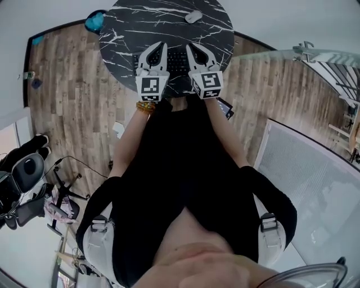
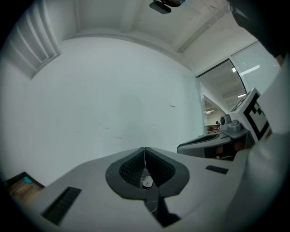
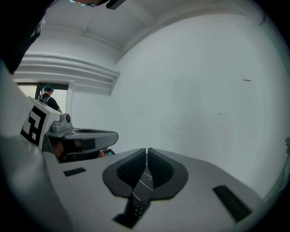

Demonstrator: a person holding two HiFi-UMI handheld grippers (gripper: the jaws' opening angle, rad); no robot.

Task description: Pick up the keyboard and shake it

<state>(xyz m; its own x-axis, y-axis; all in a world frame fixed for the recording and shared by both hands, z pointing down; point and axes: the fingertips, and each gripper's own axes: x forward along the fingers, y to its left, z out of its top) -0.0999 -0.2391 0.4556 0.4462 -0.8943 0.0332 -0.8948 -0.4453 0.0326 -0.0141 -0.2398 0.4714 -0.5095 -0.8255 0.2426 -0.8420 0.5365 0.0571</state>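
In the head view a black keyboard (image 1: pixel 178 62) lies on the near part of a round black marble table (image 1: pixel 129 28), and a white mouse (image 1: pixel 193 16) lies beyond it. My left gripper (image 1: pixel 161 45) hovers over the keyboard's left end with its jaws shut and nothing between them. Over the right end my right gripper (image 1: pixel 189 46) is shut and empty too. In the left gripper view the pads (image 2: pixel 136 167) meet, and the mouse (image 2: pixel 147 182) shows through the slit below them. The right gripper view shows closed pads (image 3: pixel 158 170) with keyboard keys (image 3: pixel 136 210) underneath.
A wooden floor (image 1: pixel 73 107) surrounds the table. A teal object (image 1: pixel 95 21) sits by the table's far left edge. An office chair (image 1: pixel 28 174) stands at the left and glass panels (image 1: pixel 315 169) at the right. White walls fill both gripper views.
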